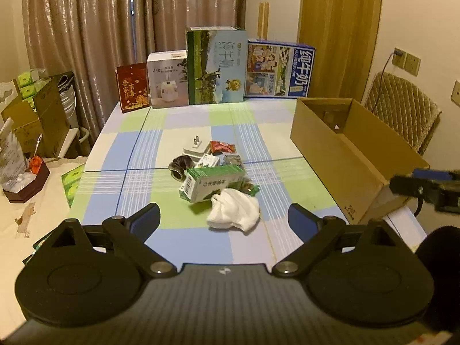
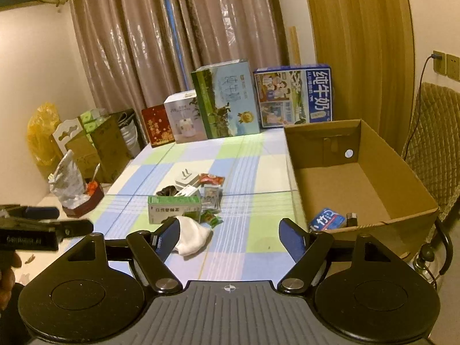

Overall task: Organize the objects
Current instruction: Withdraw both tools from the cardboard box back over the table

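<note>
- Clutter lay heaped near the middle of the checked tablecloth, to the left of one open carton.
- One green-and-white box sat at the front of the heap, tilted in the left view.
- One white cloth lay crumpled just before the green box, touching it.
- One white plug sat at the back of the heap, prongs up.
- One red packet lay beside the plug.
- One dark bundle lay at the heap's left edge; what it was could not be told.
- A few small packets sat between these; their count was unclear.
- The carton held two things at its near end: one blue pack and one small dark item, just beside each other. Its floor beyond them was bare.
- Four upright boxes lined the far edge: one red, one white, one tall green, one blue.
- The left gripper hung before the heap, jaws wide apart and holding nothing.
- The right gripper hung near the carton's near left corner, jaws likewise spread and empty.
- A hand showed at the right view's left edge.
</note>
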Motion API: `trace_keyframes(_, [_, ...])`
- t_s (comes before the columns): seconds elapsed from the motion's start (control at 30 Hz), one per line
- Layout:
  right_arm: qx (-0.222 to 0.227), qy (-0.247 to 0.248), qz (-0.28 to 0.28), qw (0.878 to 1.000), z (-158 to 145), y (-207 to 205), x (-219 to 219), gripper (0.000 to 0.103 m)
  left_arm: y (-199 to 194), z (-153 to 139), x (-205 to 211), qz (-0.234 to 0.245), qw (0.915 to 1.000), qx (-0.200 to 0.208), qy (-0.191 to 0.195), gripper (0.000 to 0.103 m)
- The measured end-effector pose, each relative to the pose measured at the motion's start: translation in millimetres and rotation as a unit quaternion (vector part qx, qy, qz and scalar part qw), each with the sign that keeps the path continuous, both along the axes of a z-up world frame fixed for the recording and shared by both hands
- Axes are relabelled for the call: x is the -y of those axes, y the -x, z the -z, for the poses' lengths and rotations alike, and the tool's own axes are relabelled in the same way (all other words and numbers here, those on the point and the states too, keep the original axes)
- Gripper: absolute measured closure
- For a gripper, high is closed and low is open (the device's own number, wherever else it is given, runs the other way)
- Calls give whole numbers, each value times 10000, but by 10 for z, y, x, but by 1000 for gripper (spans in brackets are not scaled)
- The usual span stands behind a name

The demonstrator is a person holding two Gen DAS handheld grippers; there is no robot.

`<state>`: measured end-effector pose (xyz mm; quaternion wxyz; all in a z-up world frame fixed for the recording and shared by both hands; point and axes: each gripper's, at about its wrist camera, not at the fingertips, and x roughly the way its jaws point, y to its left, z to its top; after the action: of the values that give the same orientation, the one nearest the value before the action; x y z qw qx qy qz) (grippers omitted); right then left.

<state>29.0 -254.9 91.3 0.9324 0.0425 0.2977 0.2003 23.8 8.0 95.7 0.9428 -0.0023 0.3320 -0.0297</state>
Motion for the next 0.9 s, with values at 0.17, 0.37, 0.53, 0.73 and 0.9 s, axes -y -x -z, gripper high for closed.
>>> trace_keyframes(0.17, [-36,113,-65,9999,63,5,-92,28,-77,14,-95,-24,10000,20,29,9])
trace_keyframes(0.37, [-58,262,-109,9996,118,-75,-137,27,-247,74,-124,45,9999,-30,-85,9])
trace_keyframes(0.53, [-162,360,-278,9988,288,-206,-238,26,-439,152,-166,258,9993,-44,-272,9])
trace_keyframes(0.73, [-345,434,-393,9977,493,-394,-407,26,-733,317,-308,345,9988,-208,-265,9])
trace_keyframes(0.9, [-388,424,-404,9975,595,-500,-493,26,-943,495,-370,539,9978,-287,-250,9])
